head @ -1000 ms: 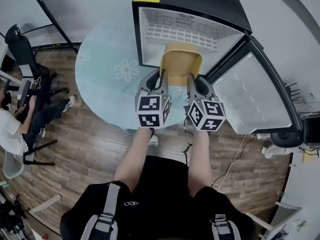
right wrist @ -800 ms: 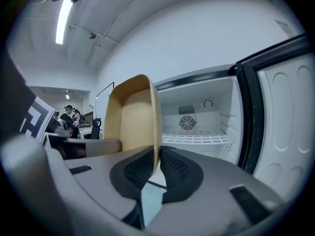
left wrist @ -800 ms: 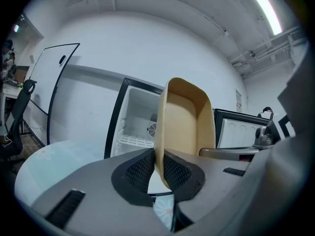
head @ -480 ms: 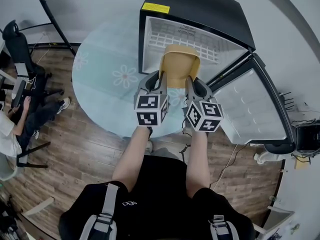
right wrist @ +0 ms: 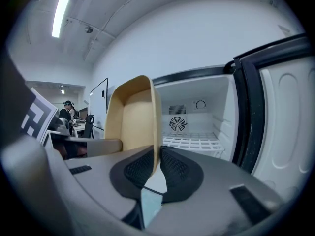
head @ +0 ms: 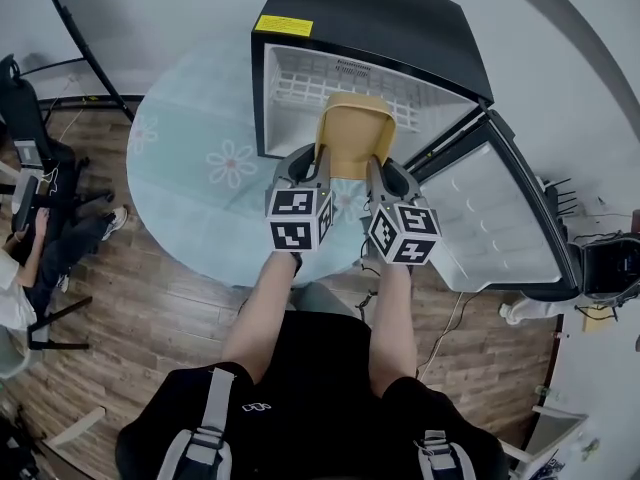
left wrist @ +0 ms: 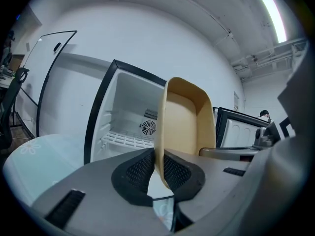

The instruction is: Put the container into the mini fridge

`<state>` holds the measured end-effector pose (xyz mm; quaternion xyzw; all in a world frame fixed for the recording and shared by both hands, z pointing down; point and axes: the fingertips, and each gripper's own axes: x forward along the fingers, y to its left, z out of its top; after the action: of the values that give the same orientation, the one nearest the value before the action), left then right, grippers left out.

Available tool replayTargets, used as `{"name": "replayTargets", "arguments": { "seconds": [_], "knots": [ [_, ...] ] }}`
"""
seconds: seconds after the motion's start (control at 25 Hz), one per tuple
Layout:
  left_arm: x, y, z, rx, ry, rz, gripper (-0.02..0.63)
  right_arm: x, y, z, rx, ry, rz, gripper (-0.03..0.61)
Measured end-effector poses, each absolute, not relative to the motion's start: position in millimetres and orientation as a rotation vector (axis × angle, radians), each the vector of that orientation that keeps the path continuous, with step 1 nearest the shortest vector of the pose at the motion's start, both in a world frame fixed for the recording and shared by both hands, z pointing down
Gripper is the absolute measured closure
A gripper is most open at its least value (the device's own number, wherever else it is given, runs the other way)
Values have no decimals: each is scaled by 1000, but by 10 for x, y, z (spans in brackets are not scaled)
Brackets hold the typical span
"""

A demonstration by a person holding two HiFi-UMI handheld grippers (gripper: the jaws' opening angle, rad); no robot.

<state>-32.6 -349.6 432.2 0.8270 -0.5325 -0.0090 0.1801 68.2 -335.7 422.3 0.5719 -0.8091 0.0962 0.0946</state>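
Observation:
A tan open container [head: 354,138] hangs in the air just in front of the black mini fridge [head: 390,23], level with its opening. My left gripper [head: 317,169] is shut on the container's left wall [left wrist: 160,132], and my right gripper [head: 376,173] is shut on its right wall [right wrist: 155,127]. The fridge door [head: 495,218] stands swung wide to the right. Inside, a white wire shelf [head: 335,80] and a round fan grille [left wrist: 148,127] show; the fan grille [right wrist: 177,123] also appears in the right gripper view. The container looks empty.
The fridge stands on a round pale-blue rug [head: 195,158] with flower prints on a wood floor. An office chair [head: 30,118] and a seated person [head: 15,288] are at the far left. Cables [head: 455,318] lie on the floor at right. A desk with people [right wrist: 69,114] is behind.
The view has shifted so the fridge sits a little lower-left in frame; both grippers and the container have edged slightly closer to the fridge opening. The grips are unchanged.

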Motion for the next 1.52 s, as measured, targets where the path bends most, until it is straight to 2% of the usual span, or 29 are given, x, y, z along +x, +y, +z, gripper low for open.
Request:
{"name": "replayTargets", "arguments": {
  "seconds": [0.76, 1.52],
  "knots": [
    [-58, -4071, 4529, 2249, -1568, 127, 575, 959, -3977, 4486, 1641, -2412, 420, 541],
    [-93, -4379, 4495, 2219, -1610, 56, 572, 945, -4248, 4511, 1654, -2485, 508, 535]
  ]
}}
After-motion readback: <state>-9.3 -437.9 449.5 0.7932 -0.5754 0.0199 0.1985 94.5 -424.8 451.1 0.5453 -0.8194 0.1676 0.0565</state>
